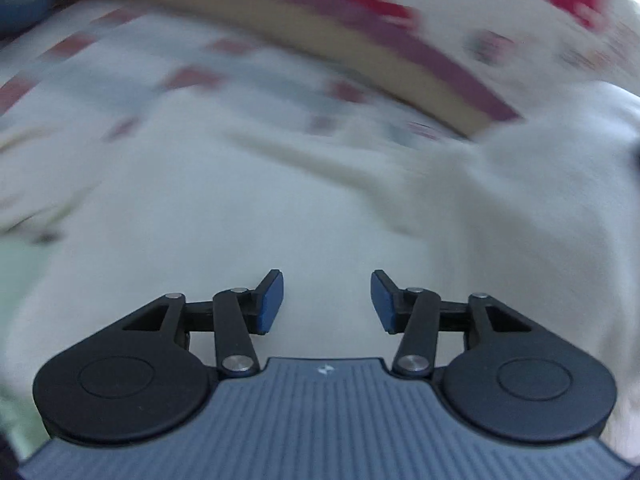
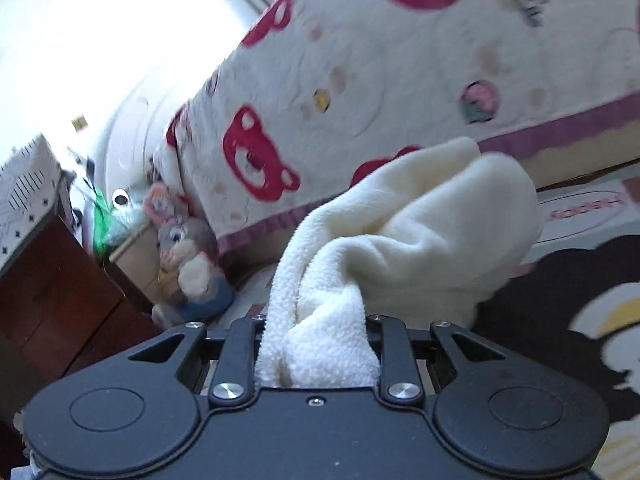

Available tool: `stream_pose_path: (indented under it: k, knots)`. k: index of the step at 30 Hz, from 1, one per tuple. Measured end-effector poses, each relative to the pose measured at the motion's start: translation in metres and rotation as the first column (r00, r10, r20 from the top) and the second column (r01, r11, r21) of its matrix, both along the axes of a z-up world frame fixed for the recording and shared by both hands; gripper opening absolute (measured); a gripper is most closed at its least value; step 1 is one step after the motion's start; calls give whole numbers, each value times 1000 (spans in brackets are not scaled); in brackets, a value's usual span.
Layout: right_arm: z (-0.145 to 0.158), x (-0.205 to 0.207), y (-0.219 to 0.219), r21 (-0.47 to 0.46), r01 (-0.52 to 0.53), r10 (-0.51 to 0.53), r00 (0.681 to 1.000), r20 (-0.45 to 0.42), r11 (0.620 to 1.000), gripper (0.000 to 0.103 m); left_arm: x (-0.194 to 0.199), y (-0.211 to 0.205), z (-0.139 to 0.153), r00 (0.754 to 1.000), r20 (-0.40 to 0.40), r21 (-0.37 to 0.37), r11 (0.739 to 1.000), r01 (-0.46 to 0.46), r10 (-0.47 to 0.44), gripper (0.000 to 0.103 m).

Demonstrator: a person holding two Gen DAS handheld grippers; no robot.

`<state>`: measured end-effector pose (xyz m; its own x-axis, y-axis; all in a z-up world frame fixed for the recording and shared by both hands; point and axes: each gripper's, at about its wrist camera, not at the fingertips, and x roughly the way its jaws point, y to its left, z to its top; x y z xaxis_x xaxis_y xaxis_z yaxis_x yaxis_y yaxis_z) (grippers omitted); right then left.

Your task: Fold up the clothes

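Early stage: we see right gripper point(image 2: 318, 344) clamping bunched cream fleece garment point(image 2: 420, 236) at frame centre; left gripper point(image 1: 327, 300) fingers apart, empty; no fold visible.

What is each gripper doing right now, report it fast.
Left gripper: open, empty, over the white fleece garment.
Right gripper: shut on the white fleece garment, fabric bunched between its fingers.

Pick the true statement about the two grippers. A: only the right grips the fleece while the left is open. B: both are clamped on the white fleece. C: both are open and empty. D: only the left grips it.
A: the right gripper has bunched white fleece garment pinched between its fingers, while the left gripper shows a clear gap between its blue pads above the fabric.
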<state>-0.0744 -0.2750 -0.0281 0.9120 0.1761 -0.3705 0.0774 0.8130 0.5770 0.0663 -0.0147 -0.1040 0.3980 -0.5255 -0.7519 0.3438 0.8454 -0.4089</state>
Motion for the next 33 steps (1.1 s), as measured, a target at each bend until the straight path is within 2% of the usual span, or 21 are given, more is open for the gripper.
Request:
stream_pose_path:
  k: [1,3,5,6,8,11,15,17,19,21,22,23,25,26,29,33]
  knots:
    - [2,15,11,-16,-15,15,1000,-23,1000,28,9,15,-7,997,-48,-27,998,-61,60,49]
    - [3,45,36,-69,-55,50,996,-75,996,28,27,45,-22,975,-147,-78,980,-181,168,49]
    - [0,72,61,-102,-95,82,989,-122,990,28,34,66,-33,946,-240,-173,949,-264,219,46]
    - [-7,82,70,-90,-113,100,986,-136,990,28,37,74,-37,932,-276,-208,932,-298,236,47]
    - [-22,101,89,-77,-143,129,977,-167,987,28,37,79,-33,933,-265,-215,928,-305,245,48]
    - [-49,112,111,-84,-157,135,966,-222,984,28,34,79,-23,947,-204,-165,944,-285,250,49]
    - [-76,103,113,-22,-150,141,963,-230,988,28,36,95,-15,943,-175,-225,921,-317,282,49]
    - [-78,103,110,47,-141,148,962,-228,989,28,36,101,-13,933,-145,-200,914,-353,329,49]
    - [-74,105,107,121,-138,163,961,-222,983,28,37,109,-14,929,-166,-229,903,-364,332,47]
    - [-65,108,110,163,-167,198,960,-198,972,28,38,118,-16,924,-192,-265,889,-374,331,47]
    - [-62,111,114,164,-176,208,957,-202,971,28,40,120,-18,922,-218,-308,874,-375,319,47]
    - [-62,114,121,145,-179,209,952,-225,973,28,42,122,-23,921,-253,-357,857,-373,295,47]
    - [-74,121,135,62,-166,177,940,-293,984,29,46,125,-38,907,-355,-472,793,-385,229,47]
    - [-82,124,141,20,-157,155,932,-326,987,29,47,127,-45,893,-397,-493,771,-403,213,47]
    - [-96,122,149,7,-153,147,935,-322,988,35,47,127,-50,883,-400,-441,792,-421,247,46]
    - [-89,116,153,31,-176,178,947,-267,984,45,47,128,-44,889,-374,-454,783,-426,266,49]
